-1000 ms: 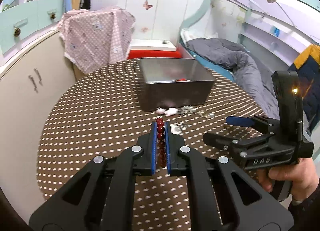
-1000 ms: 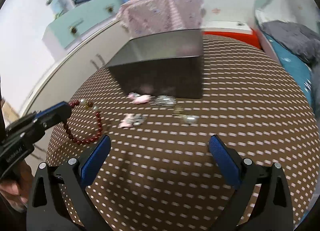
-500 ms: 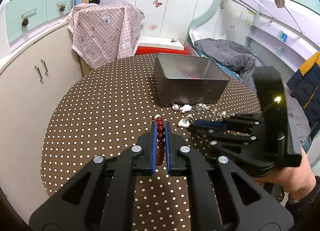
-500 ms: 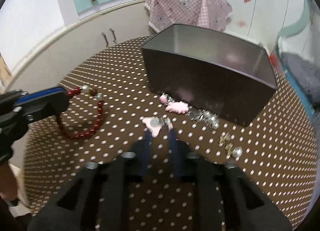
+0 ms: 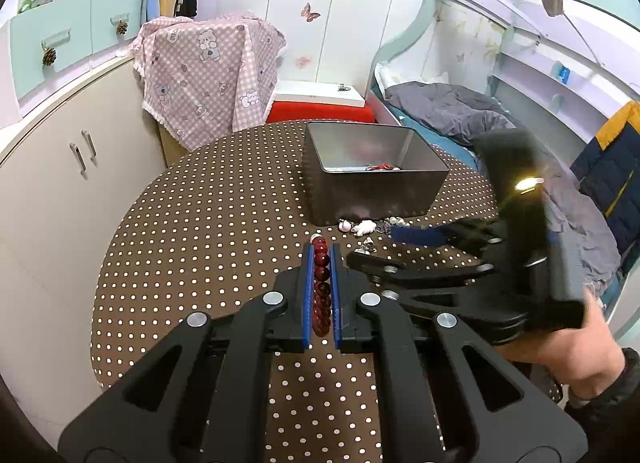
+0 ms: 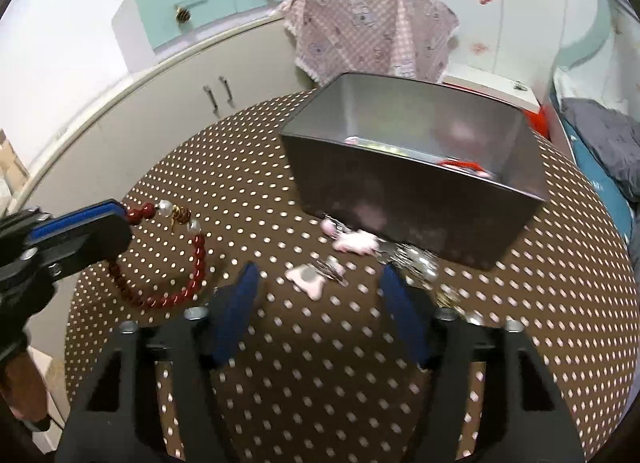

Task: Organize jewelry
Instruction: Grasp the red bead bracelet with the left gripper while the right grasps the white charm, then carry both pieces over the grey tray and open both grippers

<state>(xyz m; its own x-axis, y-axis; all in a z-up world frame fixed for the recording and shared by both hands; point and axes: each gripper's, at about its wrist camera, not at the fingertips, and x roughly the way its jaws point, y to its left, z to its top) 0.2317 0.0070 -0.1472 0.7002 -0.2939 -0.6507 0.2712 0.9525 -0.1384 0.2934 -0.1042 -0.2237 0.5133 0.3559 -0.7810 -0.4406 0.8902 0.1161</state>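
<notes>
Red beads: I count one bracelet (image 5: 321,287), pinched between my left gripper (image 5: 321,263) fingers, its loop hanging over the dotted desk (image 6: 240,167). My right gripper (image 6: 320,295) is spread wide around one pink charm (image 6: 306,278). One grey tin (image 6: 412,199) at twelve o'clock holds a red piece (image 6: 460,163).

Most of the red bead bracelet (image 5: 321,291) is hidden between the left fingers (image 5: 307,295) in the left wrist view. Ahead of the right fingers (image 6: 236,311), the silver pieces (image 6: 416,263) against the metal box (image 6: 420,207) blur together, too smeared to identify. Inside the box, only a red scrap (image 6: 460,163) clears the near wall; the rest is hidden.
</notes>
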